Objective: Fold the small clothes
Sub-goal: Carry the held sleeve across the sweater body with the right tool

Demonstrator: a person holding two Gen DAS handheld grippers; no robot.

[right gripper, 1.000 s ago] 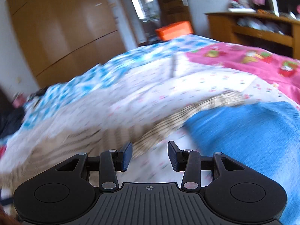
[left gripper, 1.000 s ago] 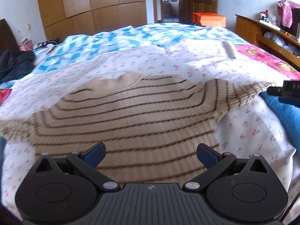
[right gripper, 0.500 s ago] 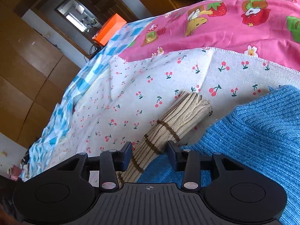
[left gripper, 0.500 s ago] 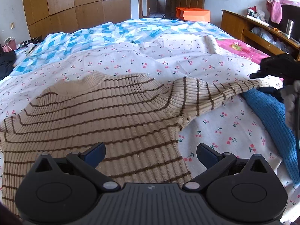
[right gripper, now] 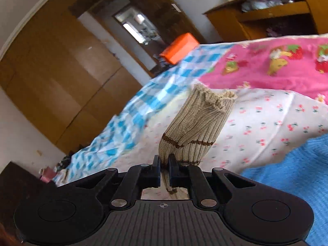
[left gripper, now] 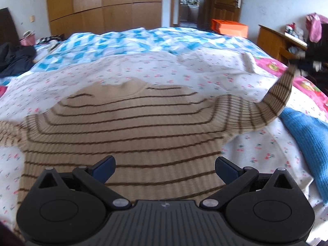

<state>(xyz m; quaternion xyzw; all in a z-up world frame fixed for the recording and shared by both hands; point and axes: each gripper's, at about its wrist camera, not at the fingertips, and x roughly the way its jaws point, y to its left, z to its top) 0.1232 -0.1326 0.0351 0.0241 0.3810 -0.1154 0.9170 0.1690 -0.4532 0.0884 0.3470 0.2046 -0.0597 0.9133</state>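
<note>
Right wrist view: right gripper (right gripper: 164,171) clamps the beige brown-striped knit sweater (left gripper: 127,135) by its sleeve cuff (right gripper: 196,127); left gripper (left gripper: 165,167) spread, empty. Next: fold sleeve across body.

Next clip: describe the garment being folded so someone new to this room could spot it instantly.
On the bed, over the white cherry-print sheet, a sweater lies spread flat in front of the open left claw. Its sleeve is lifted, pinched in the shut right claw. It is ribbed beige with thin brown stripes, unlike the plain blue knit beside it.
</note>
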